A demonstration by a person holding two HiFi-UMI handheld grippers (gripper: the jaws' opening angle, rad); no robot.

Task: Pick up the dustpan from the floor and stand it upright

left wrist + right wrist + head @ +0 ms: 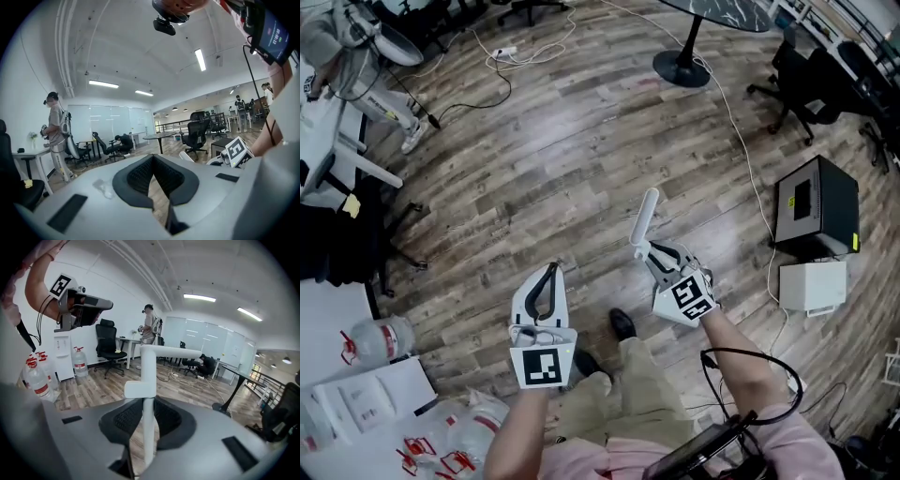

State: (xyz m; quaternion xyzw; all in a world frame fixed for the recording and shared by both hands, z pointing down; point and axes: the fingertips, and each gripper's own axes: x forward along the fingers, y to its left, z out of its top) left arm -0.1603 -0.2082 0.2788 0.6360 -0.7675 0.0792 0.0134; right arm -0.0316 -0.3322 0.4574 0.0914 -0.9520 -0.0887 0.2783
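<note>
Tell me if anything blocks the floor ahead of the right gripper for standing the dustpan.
Nothing visible does. The right gripper is shut on the dustpan handle; the wood floor ahead is bare. The white cable runs off to its right.

Head view down; gripper views level, share floor (581,141).

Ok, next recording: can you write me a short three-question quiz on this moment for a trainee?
1. True or false: the left gripper holds the white handle.
2. Which gripper has its fingers closed on the white handle? A) the left gripper B) the right gripper C) neither
3. Fill in: the black box and the white box stand on the ___ floor.

Key: 1 false, its fingers are together on nothing; 2 B; 3 wooden.
</note>
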